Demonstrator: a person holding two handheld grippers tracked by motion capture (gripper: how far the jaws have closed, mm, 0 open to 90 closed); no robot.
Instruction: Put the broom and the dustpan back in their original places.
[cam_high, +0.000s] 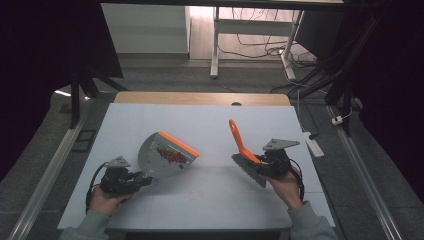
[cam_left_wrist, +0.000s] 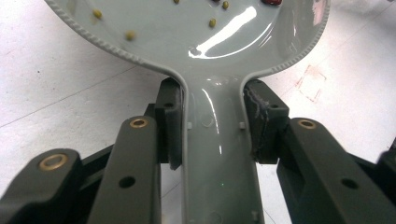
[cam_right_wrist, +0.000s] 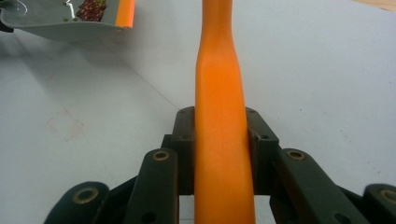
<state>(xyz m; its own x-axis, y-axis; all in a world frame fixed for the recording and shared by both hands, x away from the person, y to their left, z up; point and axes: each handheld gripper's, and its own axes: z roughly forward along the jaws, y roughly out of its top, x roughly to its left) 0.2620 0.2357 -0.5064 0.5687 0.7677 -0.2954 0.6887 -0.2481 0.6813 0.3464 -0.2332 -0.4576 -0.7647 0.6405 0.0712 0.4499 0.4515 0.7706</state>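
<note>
A grey dustpan (cam_high: 160, 159) with an orange lip holds a heap of small red and green beans (cam_high: 171, 155); its pan is raised off the white table. My left gripper (cam_high: 141, 179) is shut on the dustpan's handle (cam_left_wrist: 217, 154), both pads pressing its sides. Loose green beans (cam_left_wrist: 130, 34) lie in the pan's grey bowl. My right gripper (cam_high: 263, 161) is shut on the orange handle (cam_right_wrist: 222, 140) of a hand brush (cam_high: 245, 152), whose grey bristles (cam_high: 248, 170) point down toward the table. In the right gripper view the dustpan (cam_right_wrist: 70, 21) sits far left.
The white table top (cam_high: 210, 200) has a wooden strip (cam_high: 200, 98) along its far edge. A white power strip (cam_high: 313, 142) lies on the floor at the right. Desk legs and cables stand beyond the table. Faint red square marks (cam_left_wrist: 310, 83) show on the surface.
</note>
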